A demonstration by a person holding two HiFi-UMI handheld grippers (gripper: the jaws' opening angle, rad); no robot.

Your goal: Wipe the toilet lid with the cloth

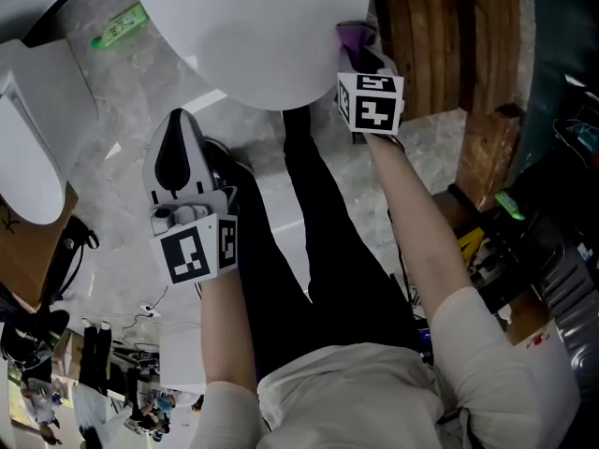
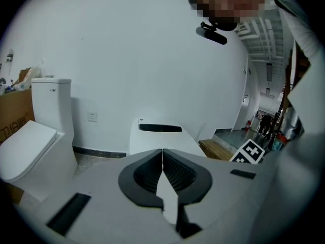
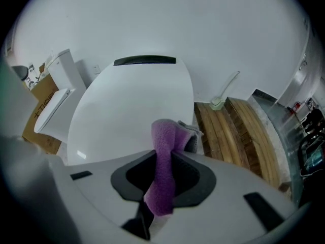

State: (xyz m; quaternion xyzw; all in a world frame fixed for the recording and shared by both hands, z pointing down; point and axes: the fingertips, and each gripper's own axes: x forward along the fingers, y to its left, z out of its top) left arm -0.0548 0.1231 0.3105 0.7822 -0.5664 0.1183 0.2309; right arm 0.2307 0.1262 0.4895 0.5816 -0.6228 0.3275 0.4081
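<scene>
Grey marbled flooring (image 1: 140,92) is spreading under a white wall (image 2: 142,50), and the closed white toilet lid (image 1: 253,26) is serving as the work surface. To the right of the lid, wooden planks (image 1: 449,36) are lying side by side; to the left of the lid, a second toilet (image 1: 33,129) is standing, and a green bottle (image 1: 119,26) is lying on the floor between it and the lid. The person's dark-trousered legs (image 1: 318,251) are standing just in front of the lid. The right gripper (image 3: 171,149) is pinching the purple cloth (image 3: 165,136) between its jaws and holding it at the lid's front right edge. The left gripper (image 2: 162,156) is hanging in front of the lid and to its left, off the lid, with its jaws pressed together on nothing. Only the right gripper view is showing a pale green brush holder (image 3: 218,103) against the wall right of the lid; only the left gripper view is showing a wall socket (image 2: 92,117) and a cardboard box (image 2: 12,118) to the left of the lid.
</scene>
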